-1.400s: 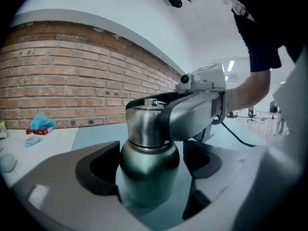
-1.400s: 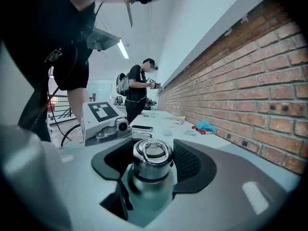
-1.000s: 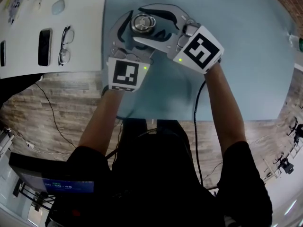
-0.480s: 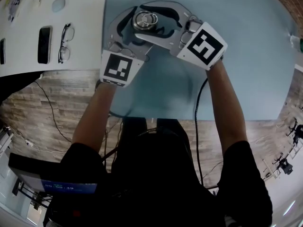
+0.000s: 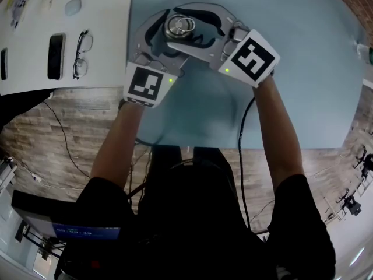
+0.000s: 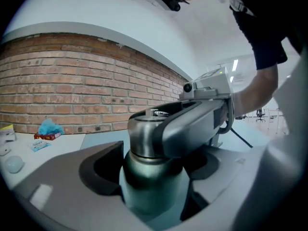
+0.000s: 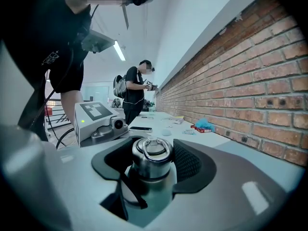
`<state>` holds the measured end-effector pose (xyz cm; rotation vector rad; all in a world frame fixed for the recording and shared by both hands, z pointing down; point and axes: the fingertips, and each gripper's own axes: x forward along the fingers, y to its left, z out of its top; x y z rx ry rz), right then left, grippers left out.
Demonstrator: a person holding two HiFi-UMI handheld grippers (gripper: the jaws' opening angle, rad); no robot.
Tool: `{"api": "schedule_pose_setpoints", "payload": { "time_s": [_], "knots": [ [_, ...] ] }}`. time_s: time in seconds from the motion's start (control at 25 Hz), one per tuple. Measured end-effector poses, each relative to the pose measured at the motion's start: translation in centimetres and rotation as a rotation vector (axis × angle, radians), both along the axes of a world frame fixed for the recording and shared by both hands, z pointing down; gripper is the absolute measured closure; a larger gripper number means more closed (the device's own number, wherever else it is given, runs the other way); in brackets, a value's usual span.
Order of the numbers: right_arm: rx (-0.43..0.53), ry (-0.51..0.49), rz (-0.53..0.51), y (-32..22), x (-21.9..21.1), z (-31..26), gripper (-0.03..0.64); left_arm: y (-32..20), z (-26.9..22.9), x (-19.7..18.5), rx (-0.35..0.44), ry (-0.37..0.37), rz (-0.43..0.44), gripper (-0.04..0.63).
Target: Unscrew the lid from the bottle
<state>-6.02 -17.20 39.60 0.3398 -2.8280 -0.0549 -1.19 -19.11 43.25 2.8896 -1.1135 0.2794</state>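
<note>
Soft, even indoor light; fisheye views
Ceiling strip light glows far left; mild glare on lid and bottle; near foreground blurred, edges bent and dark.

A round, pale blue bench butts against a white bench on its left, and both run up to a brick wall. On the blue top stands a steel bottle with its lid on, near the edge that meets the white top. A small thing sits at the blue top's far right rim, too small to make out.

On the white bench a black phone lies flat, with a pair of spectacles just beside it. Further back are a pale oval pebble-like thing and a printed card. Close to the wall lie a crumpled blue wad and a small red box, touching each other.
</note>
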Motion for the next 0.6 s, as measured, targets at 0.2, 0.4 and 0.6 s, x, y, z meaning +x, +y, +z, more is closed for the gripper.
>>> {"api": "schedule_pose_setpoints", "payload": {
  "time_s": [0.2, 0.4, 0.6],
  "knots": [
    [0.003, 0.006, 0.003, -0.1, 0.0, 0.1, 0.351, 0.0, 0.2, -0.1, -0.007, -0.004, 0.001, 0.236],
    [0.006, 0.004, 0.004, -0.1, -0.1, 0.0, 0.351, -0.1, 0.0, 0.0, 0.003, -0.001, 0.007, 0.236],
    [-0.014, -0.105, 0.044, -0.5, -0.1, -1.7, 0.351, -0.2, 0.3, -0.2, -0.005, -0.014, 0.013, 0.235]
  ]
}}
